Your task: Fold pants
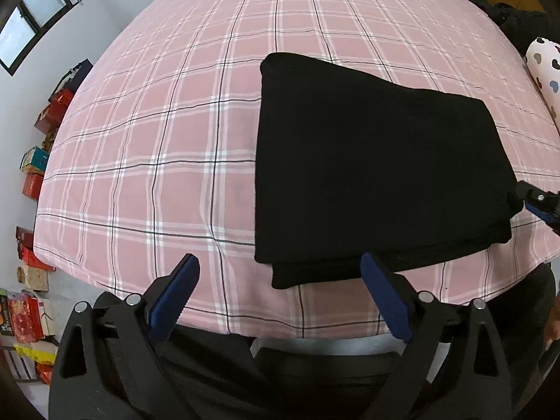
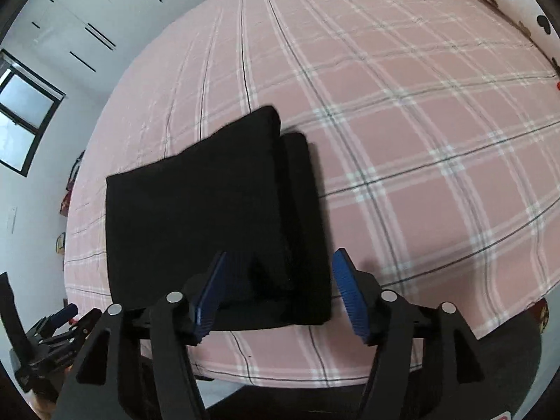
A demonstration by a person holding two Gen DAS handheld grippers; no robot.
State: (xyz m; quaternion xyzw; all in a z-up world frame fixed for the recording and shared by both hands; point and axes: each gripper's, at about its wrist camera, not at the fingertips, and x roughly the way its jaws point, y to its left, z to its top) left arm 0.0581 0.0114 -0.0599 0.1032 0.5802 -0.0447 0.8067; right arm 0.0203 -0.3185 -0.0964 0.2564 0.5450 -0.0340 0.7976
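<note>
The black pants (image 1: 378,164) lie folded into a compact stacked rectangle on the pink plaid bed (image 1: 157,140); they also show in the right wrist view (image 2: 210,217). My left gripper (image 1: 280,273) is open and empty, held near the bed's front edge just before the fold's near left corner. My right gripper (image 2: 280,280) is open, its jaws wide above the fold's near edge, holding nothing. The right gripper also shows at the pants' right side in the left wrist view (image 1: 539,203). The left gripper shows at the lower left of the right wrist view (image 2: 56,325).
A white pillow with heart prints (image 1: 546,70) lies at the bed's right side, also seen in the right wrist view (image 2: 514,3). Dark clothing (image 1: 507,10) is heaped at the far right. Red boxes (image 1: 31,182) line the floor left of the bed. A window (image 1: 31,17) is at the left.
</note>
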